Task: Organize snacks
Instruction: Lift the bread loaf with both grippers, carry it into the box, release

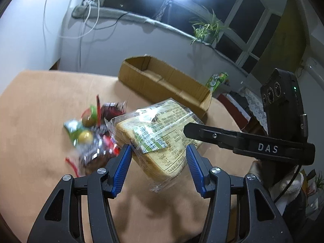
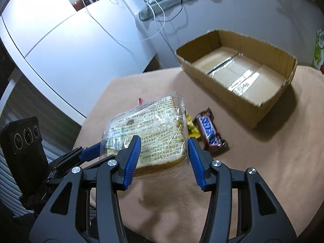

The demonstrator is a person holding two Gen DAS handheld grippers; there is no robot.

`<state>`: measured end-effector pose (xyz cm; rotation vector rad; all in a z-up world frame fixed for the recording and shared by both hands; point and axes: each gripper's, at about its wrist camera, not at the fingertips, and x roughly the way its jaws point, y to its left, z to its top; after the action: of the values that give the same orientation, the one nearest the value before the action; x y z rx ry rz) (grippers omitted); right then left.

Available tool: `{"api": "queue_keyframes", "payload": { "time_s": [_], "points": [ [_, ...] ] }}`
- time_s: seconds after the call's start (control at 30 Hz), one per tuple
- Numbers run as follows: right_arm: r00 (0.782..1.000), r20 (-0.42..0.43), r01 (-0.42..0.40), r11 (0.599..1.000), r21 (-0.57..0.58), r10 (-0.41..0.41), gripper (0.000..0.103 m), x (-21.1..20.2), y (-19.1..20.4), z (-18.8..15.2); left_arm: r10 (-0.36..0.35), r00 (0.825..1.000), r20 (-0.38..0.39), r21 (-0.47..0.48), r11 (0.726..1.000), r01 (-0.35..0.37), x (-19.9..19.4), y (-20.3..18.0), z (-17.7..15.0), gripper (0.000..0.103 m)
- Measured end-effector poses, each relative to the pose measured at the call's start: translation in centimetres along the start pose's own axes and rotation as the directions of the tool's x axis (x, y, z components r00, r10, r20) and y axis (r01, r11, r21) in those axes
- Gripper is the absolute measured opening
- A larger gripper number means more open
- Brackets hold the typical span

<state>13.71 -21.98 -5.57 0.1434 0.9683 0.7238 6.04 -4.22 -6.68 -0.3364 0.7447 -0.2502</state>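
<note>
Holding the wrapped bread (image 1: 160,133) up off the tan surface (image 1: 40,121), I have both pairs of tongs around it: the left tongs (image 1: 159,151) straddle one end and the right tongs (image 2: 164,143) straddle the other. In the left wrist view the left blue pads seem to press into the clear wrapper, so I judge that pair to be clasping the packet; in the right wrist view there is a gap on the right side between pad and bread, and I cannot tell whether that pair is gripping or merely closing in.

The cardboard box (image 2: 232,93) stands further back on the surface, with nothing visible on its taped floor. A chocolate bar (image 2: 210,133) and a yellow wrapper (image 2: 191,127) lie just beyond the bread, and a blurred heap of small snacks (image 1: 93,129) sits to the left of it.

I take this as the carrying step for the first item. Next I would need to bring the bread over the near wall of the box, lower it flat, then let go gently, since the soft slices will crush under a hard squeeze.
</note>
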Motion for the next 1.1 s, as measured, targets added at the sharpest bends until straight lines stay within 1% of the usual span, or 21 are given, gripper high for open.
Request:
{"api": "queue_keyframes", "payload": {
  "time_s": [0.23, 0.53, 0.73, 1.1],
  "points": [
    [0.999, 0.042, 0.016, 1.0, 0.007, -0.016, 0.05, -1.3, -1.2, 2.7, -0.011, 0.999, 0.033, 0.054, 0.999, 0.009, 0.8, -1.3, 2.9, 0.054],
    [0.996, 0.07, 0.058, 0.998, 0.029, -0.06, 0.05, -2.1, -4.1, 5.8, -0.03, 0.999, 0.038, 0.117, 0.993, 0.026, 4.1, -3.5, 6.8, 0.054],
    [0.994, 0.068, 0.079, 0.996, 0.047, -0.082, 0.05, -1.6, -6.5, 7.4, -0.045, 0.999, 0.017, 0.132, 0.99, 0.042, 6.8, -4.3, 8.4, 0.054],
    [0.991, 0.064, 0.111, 0.991, 0.069, -0.116, 0.05, -0.3, -10.5, 9.9, -0.034, 0.999, -0.024, 0.159, 0.987, 0.037, 10.8, -5.5, 10.5, 0.054]
  ]
}}
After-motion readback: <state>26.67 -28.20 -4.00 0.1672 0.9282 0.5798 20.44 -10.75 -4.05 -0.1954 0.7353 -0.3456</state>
